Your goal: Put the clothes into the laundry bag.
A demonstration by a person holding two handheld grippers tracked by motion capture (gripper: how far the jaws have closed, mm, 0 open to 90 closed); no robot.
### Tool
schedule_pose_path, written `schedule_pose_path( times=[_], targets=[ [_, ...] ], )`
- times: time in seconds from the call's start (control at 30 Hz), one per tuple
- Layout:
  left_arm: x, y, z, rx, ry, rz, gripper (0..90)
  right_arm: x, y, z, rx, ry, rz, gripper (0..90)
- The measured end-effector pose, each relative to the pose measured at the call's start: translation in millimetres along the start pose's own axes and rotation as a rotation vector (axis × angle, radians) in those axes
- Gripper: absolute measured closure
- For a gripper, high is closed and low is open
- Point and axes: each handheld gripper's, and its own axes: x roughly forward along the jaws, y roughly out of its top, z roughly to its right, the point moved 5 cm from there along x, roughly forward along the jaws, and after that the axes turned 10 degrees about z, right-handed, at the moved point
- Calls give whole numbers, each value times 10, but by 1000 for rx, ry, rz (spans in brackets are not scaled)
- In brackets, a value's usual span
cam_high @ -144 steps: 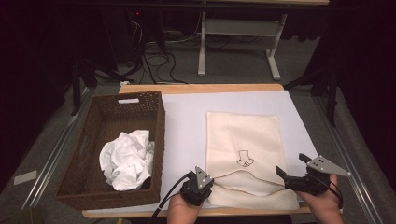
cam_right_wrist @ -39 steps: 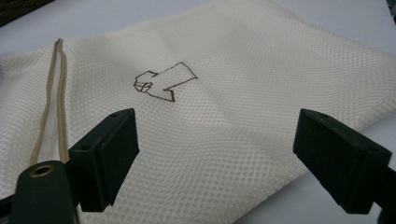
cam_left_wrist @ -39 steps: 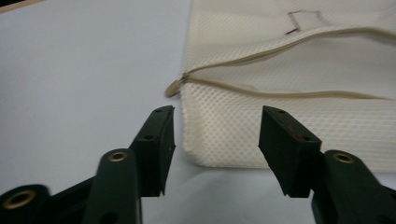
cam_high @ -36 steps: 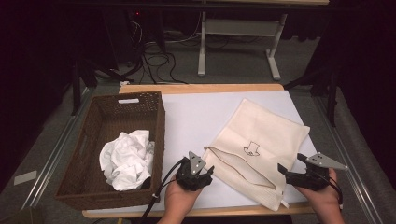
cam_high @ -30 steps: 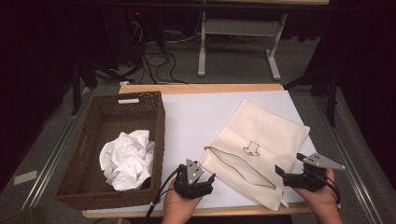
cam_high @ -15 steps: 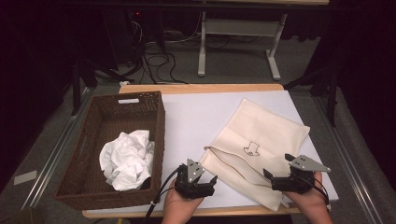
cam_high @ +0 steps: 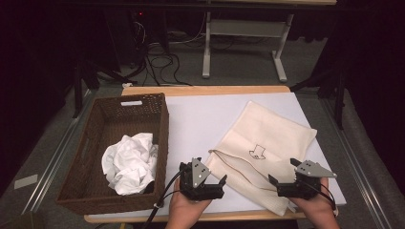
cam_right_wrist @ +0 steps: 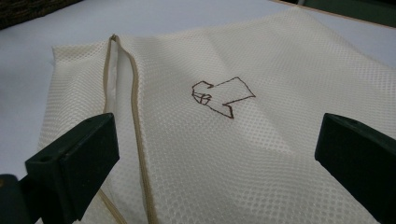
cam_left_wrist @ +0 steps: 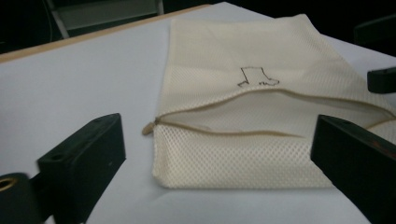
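Observation:
A cream mesh bag (cam_high: 267,138) with a small shirt drawing lies slanted on the white table cover (cam_high: 200,119). Its zip is open along the near-left side (cam_left_wrist: 219,133). My left gripper (cam_high: 203,174) hovers just off the bag's near-left corner. Its jaws have just been opening and now stand wide, with the bag (cam_left_wrist: 233,158) lying ahead of them and untouched. My right gripper (cam_high: 283,171) hangs open over the bag's near edge, looking across the mesh (cam_right_wrist: 261,154) and the zip (cam_right_wrist: 135,107). Nothing is gripped.
A brown wicker basket (cam_high: 95,143) stands at the left with a crumpled white cloth (cam_high: 131,162) inside. The table's wooden front edge (cam_high: 239,217) is close under both hands. Desk legs and cables lie on the floor beyond.
The bag was turned from straight to slanted earlier on. Since a second ago the left gripper has opened and lifted a little, and the right gripper has slid left along the bag's near edge.

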Motion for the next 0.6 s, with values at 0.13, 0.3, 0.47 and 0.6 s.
schedule_pose_path(
  times=[0.13,0.3,0.47,0.6],
  targets=[
    [19,114,-26,0,5,18,0,-19,2,39,8,-5,11,6],
    [28,171,-61,8,14,17,0,1,-8,50,13,-7,8,6],
    [28,230,-69,-3,6,10,7,15,-16,45,13,-8,2,6],
    [20,218,-61,7,7,1,10,18,-25,34,7,-5,0,6]
  ],
)
